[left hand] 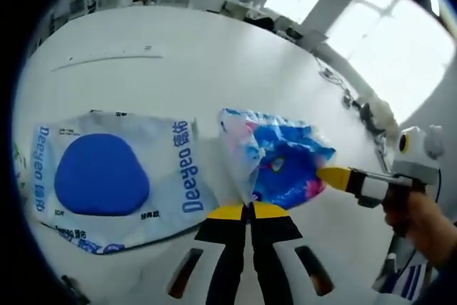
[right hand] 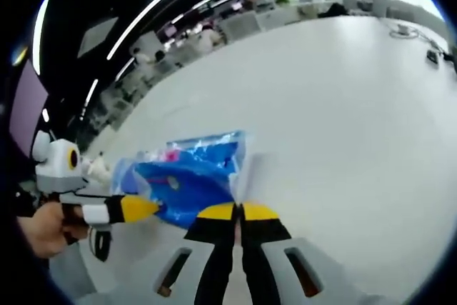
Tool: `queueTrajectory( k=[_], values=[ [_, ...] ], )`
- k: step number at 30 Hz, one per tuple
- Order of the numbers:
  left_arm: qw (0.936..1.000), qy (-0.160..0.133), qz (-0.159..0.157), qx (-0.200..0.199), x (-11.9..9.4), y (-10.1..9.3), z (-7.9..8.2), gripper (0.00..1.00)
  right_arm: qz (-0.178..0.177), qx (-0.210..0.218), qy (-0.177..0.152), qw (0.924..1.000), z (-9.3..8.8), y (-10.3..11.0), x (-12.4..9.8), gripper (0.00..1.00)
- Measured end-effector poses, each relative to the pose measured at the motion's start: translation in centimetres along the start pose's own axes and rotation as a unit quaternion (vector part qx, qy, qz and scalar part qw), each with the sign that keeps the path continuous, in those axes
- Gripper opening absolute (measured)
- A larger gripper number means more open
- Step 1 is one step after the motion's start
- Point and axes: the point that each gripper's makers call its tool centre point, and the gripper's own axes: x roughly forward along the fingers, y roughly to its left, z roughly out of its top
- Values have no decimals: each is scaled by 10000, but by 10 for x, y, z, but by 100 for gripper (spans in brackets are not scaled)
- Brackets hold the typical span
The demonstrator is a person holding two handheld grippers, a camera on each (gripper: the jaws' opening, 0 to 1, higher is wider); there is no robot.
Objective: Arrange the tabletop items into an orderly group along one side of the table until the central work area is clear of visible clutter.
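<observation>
Pinching blue printed bag (left hand: 282, 158) between both grippers' closed fingers, beside "Deeyeo" pack (left hand: 118, 176).

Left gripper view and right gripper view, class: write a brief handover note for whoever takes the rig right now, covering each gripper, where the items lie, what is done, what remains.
Left gripper: shut on the blue plastic packet, at its near edge.
Right gripper: shut on the same packet, at the opposite edge.
The Deeyeo wipes pack lies flat on the white table, just left of the packet.
Done: packet gripped at both edges.
Left: place it and the wipes pack together along one table side.
</observation>
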Motion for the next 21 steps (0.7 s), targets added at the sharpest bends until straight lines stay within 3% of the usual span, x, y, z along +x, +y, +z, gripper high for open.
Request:
queueTrajectory(
  k=[21],
  values=[
    [9999,-112,-18,-26,3,5,6,3,14,239,-80,9997,-1,2,0,0]
  ],
)
